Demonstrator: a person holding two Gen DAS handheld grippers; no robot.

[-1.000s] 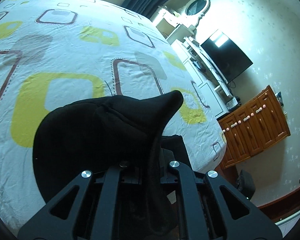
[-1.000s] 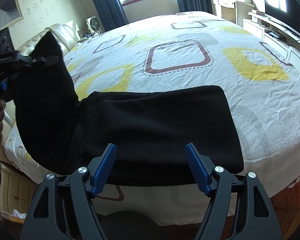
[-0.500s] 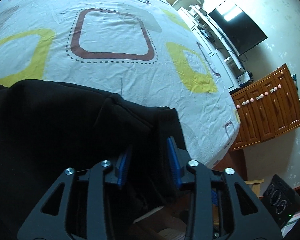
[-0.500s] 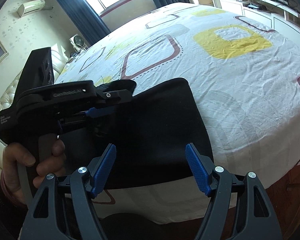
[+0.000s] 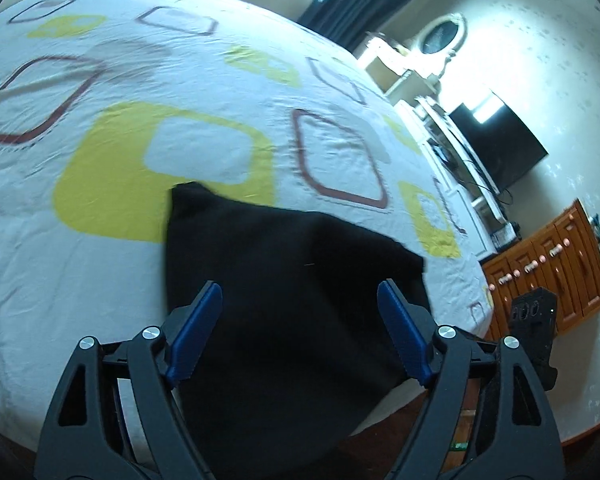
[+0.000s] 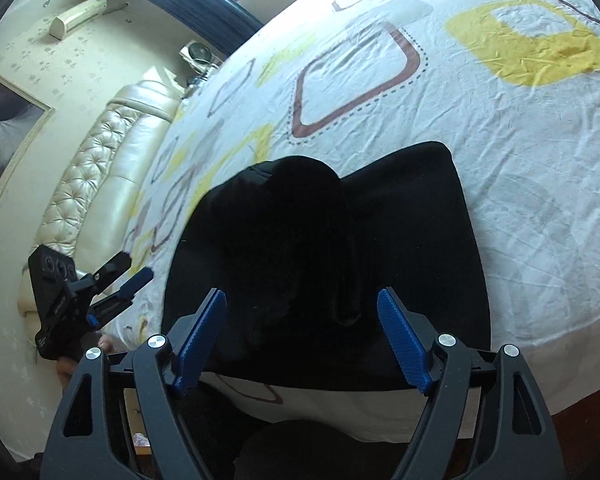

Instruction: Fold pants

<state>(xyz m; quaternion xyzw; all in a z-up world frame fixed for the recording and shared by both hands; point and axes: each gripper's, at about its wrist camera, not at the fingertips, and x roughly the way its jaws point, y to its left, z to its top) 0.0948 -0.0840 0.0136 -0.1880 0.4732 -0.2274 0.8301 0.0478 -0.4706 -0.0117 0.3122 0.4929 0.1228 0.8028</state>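
Note:
The black pants (image 5: 292, 280) lie folded into a compact stack near the bed's front edge; in the right wrist view the pants (image 6: 340, 248) show a rumpled upper layer over a flat lower one. My left gripper (image 5: 300, 336) is open and empty, just above the near part of the pants. My right gripper (image 6: 302, 340) is open and empty, over the pants' near edge. The left gripper (image 6: 112, 296) also shows at the left of the right wrist view, clear of the fabric.
The bed sheet (image 5: 180, 152) is white with yellow and brown squares. A padded headboard (image 6: 92, 184) is at the left. A TV (image 5: 496, 148) and wooden cabinet (image 5: 548, 272) stand beyond the bed's right side.
My left gripper let go of the pants, opened wide and pulled back off them. The carried end now lies on top of the stack. The right gripper stayed open.

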